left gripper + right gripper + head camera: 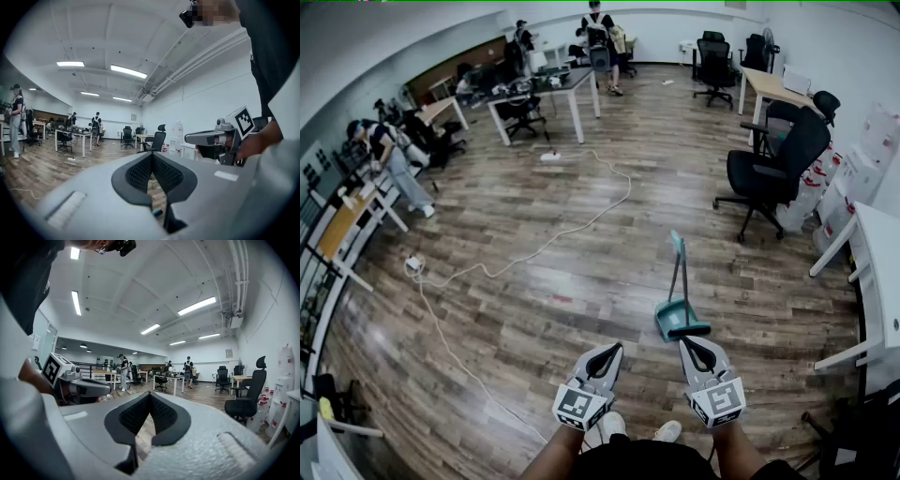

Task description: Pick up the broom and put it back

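Note:
A teal broom (677, 281) stands upright on the wood floor with its teal dustpan (682, 322) at the base, just ahead of my two grippers. My left gripper (615, 348) is held level at the bottom of the head view, its jaws shut and empty, a little left of the dustpan. My right gripper (684, 341) sits directly in front of the dustpan, shut, with nothing in it. In the left gripper view the jaw tips of the left gripper (152, 154) meet, and a teal sliver (158, 213) shows through the gap below. The right gripper (149, 393) also shows its tips together.
A black office chair (773, 169) stands to the right beyond the broom, beside a white desk (881, 272). A white cable (572, 230) snakes across the floor from a power strip (549, 157). Desks, chairs and several people fill the back and left of the room.

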`<state>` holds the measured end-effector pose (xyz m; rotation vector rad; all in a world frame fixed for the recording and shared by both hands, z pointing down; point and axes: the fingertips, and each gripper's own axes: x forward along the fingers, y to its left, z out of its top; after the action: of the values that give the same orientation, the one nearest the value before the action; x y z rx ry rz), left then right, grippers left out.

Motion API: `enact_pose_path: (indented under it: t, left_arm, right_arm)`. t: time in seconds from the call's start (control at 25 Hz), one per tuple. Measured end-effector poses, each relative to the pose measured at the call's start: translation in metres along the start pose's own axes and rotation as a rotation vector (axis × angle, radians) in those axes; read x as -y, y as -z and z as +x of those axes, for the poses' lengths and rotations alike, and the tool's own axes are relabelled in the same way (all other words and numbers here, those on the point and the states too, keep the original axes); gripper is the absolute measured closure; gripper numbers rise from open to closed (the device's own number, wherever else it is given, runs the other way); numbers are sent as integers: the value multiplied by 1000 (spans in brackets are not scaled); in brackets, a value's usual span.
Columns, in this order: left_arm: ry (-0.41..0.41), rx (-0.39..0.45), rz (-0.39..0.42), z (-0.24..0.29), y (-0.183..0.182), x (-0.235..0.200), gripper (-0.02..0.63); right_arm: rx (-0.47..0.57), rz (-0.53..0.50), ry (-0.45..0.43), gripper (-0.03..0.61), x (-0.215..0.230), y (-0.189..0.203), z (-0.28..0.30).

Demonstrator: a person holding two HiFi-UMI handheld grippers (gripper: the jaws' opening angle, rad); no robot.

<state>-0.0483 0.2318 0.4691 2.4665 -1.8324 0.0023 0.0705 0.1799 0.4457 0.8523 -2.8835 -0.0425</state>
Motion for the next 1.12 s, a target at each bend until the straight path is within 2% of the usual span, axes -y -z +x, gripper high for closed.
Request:
enact_pose_path:
  t: [0.4, 0.72, 1.12]
  left_arm:
    - [11, -4, 3, -12, 1, -4, 595]
    - [3, -4, -13, -28, 6, -13, 595]
    - [40, 12, -13, -46, 2, -36, 595]
  right_arm:
    - [-2, -25, -5, 577, -16, -3, 1]
    - [35, 22, -6, 575, -32, -6, 4]
    - [41, 35, 10, 575, -59, -12, 23]
